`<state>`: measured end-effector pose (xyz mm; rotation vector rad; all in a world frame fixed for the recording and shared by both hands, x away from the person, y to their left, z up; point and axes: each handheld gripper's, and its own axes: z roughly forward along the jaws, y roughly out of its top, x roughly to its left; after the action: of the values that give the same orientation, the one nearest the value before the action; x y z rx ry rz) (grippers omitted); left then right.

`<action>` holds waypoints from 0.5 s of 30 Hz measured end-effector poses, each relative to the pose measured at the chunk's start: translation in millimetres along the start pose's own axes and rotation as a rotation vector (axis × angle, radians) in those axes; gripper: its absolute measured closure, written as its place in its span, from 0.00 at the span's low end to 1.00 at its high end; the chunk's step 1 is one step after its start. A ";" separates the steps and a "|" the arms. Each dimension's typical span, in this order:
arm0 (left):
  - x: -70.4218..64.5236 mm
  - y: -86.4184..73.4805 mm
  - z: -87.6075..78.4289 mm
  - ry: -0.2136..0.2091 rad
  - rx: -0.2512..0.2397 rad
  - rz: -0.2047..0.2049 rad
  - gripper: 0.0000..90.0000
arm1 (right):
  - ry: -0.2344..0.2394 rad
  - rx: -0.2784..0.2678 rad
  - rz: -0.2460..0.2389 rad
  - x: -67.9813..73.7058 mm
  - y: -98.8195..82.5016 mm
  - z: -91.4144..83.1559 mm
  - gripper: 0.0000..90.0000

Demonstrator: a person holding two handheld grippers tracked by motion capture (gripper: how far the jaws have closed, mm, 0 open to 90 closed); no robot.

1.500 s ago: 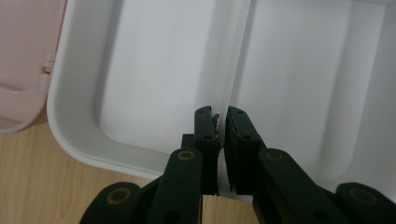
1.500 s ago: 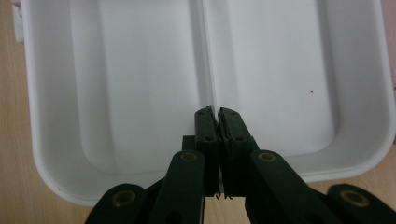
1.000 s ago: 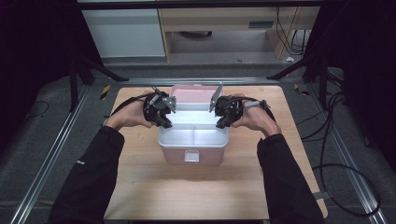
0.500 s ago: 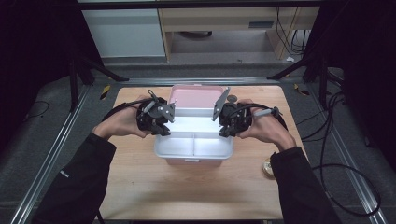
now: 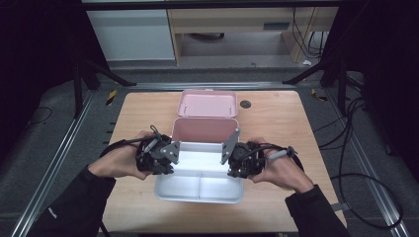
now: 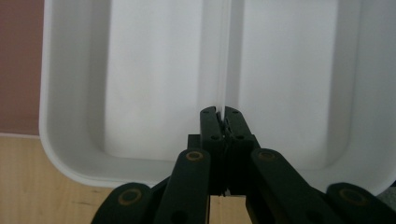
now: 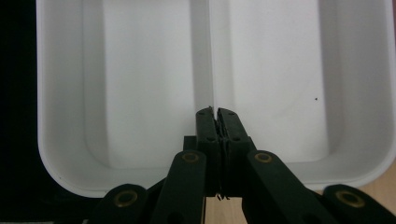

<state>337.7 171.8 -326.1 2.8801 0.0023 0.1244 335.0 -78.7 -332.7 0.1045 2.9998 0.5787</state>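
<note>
High view steeply down over the table (image 5: pixel 276 113); both gripper views close above one shared white tray (image 5: pixel 200 190).

One white tray (image 5: pixel 199 183), one pink box (image 5: pixel 205 130), one pink lid (image 5: pixel 207 103).

Right gripper (image 7: pixel 215 111) with black jaws pressed together, clamped on the central divider (image 7: pixel 201 51) of a white two-compartment tray (image 7: pixel 60 172), both compartments bare, a strip of wooden tabletop (image 7: pixel 380 186) at lower right.
</note>
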 end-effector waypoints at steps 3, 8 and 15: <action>-6.5 -2.0 4.9 -0.003 0.010 -0.017 0.98 | -0.001 0.003 -0.005 7.2 -0.2 6.3 0.99; -23.0 -6.1 14.5 -0.032 0.010 -0.022 0.98 | 0.026 0.002 -0.021 26.7 -4.1 16.9 0.99; -40.8 -12.6 42.0 -0.065 -0.002 -0.029 0.98 | 0.052 -0.007 -0.018 40.1 -16.1 35.4 0.99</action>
<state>300.8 172.7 -373.2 2.8789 0.0322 0.0252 297.7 -77.3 -374.2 0.0631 3.0450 0.5993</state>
